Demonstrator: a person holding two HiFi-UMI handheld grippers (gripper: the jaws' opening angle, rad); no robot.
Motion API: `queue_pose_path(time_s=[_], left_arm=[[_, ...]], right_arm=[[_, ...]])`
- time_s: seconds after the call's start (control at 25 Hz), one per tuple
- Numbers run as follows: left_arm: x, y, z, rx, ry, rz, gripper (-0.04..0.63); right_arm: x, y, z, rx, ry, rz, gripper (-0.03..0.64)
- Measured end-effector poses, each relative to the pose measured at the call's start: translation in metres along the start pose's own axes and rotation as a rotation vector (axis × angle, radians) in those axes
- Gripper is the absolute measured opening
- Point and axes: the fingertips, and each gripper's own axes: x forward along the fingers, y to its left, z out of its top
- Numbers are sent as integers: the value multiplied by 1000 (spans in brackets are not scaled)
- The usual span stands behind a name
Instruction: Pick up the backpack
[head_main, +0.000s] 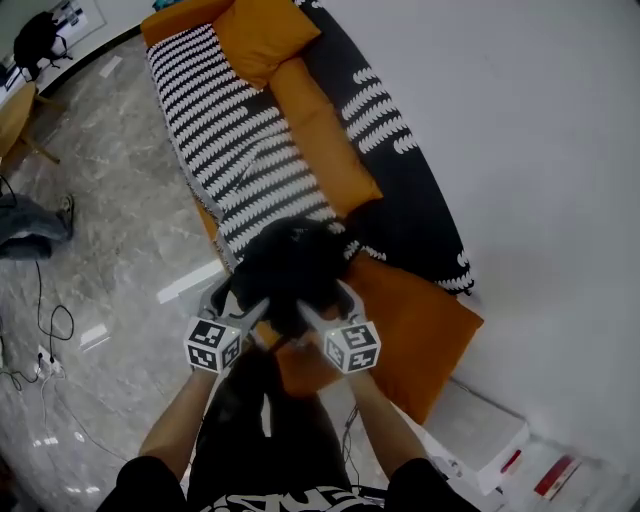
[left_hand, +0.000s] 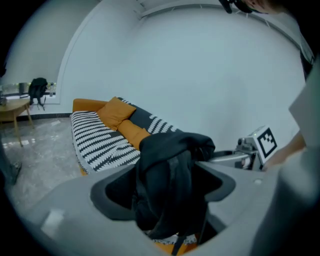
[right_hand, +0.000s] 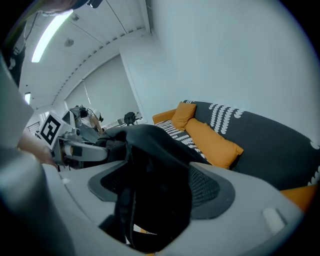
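Note:
A black backpack (head_main: 290, 262) lies slumped on the front end of an orange sofa (head_main: 425, 325), by the black and white striped cover (head_main: 235, 150). My left gripper (head_main: 240, 298) and right gripper (head_main: 328, 300) reach into it side by side from the near side. In the left gripper view, black backpack fabric (left_hand: 170, 170) hangs between wide jaws with bare pad faces (left_hand: 117, 192) showing. In the right gripper view, the backpack (right_hand: 150, 165) drapes between wide jaws, and the mesh pad (right_hand: 202, 187) is uncovered. Neither pair of pads presses on it.
Long orange cushions (head_main: 320, 130) lie along the sofa's dark back against a white wall. The marble floor (head_main: 110, 230) on the left carries cables (head_main: 45, 335). A wooden table (head_main: 15, 110) stands far left. White boxes (head_main: 500, 450) sit by the sofa's near end.

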Motion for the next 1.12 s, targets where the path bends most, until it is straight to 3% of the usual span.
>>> queue_pose_path(time_s=[0.32,0.56,0.68,0.84,1.0,1.12], left_arm=[[17,16,-8,-68,5,-35,351],[17,6,-12,-89,22,-83,202],[17,3,-13,-93,19,-78,159],[18,-1,-14,-95,21,-77,124],[18,-7,-13,-87,39,-99,104],[14,-14,-7,-91,45,-120,99]], right_arm=[[25,2,-6,25,24,53,341],[31,10,-10,24,48,70,273],[33,15,-13,26,56,76,224],[33,18,-16,18,61,68,168],[26,24,-13,-22,62,70,65],[17,26,-8,-24,63,72,57]])
